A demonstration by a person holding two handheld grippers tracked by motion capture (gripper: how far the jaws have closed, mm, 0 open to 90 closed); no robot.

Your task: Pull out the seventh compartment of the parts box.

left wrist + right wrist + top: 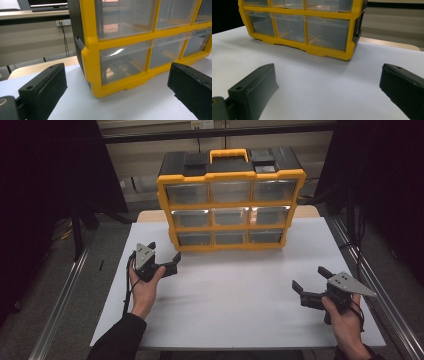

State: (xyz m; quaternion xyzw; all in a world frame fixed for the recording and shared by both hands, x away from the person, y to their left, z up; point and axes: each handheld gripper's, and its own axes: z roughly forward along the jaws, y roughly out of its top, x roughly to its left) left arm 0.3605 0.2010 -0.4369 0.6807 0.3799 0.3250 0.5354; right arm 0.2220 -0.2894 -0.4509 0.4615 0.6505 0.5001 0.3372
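A: Where's the drawer cabinet (230,200)?
B: Upright at the white table's (240,305) far edge.
A: The tongs?
B: Left gripper (164,254) gapes wide just beside its lower left corner; right gripper (311,281) gapes wide too, well apart, with bare tabletop between.

- My left tongs (164,256) and right tongs (311,284) look matt black plastic, slightly rough.
- The organiser (231,200) has a glossy yellow plastic frame and clear, shiny plastic drawers (122,62).
- My worktop (235,295) is smooth, matt white.
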